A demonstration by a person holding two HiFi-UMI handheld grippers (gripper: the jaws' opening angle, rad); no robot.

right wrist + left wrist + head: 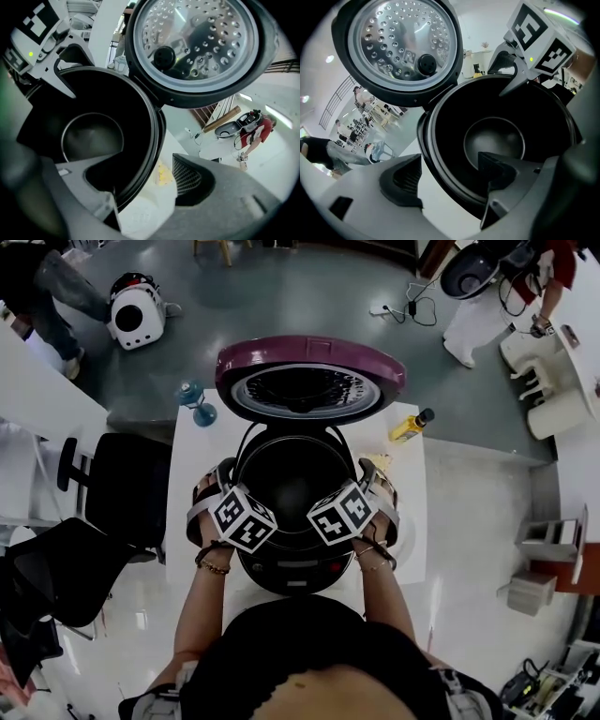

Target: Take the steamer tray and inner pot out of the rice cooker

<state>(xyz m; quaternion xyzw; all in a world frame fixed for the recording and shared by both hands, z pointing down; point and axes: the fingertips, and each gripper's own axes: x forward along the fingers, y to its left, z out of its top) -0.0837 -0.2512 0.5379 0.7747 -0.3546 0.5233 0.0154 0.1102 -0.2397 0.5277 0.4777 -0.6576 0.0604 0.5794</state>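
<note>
Inner pot [291,474]: dark, seated in the rice cooker [292,568], its rim running between the jaws of both my grippers.

Item, left gripper [450,171]: jaws wide apart, holding nothing; one jaw stands inside the pot, the other outside over the table; I see no pad pressing on the rim; its marker cube [246,518] faces up in the head view.

Item, right gripper [145,176]: jaws likewise spread and empty; one jaw inside the pot, the ribbed one outside; the rim lies between them, not pinched; a white wrapper [145,206] lies just beside the outer jaw.

Item, lid [309,376]: purple, swung fully open behind the pot; its perforated plate [401,40] is shiny, with a dark knob near the middle.

Item, white table [192,456]: bears the cooker; a yellow bottle [411,426] lies at its far right corner, a blue bottle [195,401] stands at its far left corner.

Item, black chair [122,488]: on the floor left of the table.
</note>
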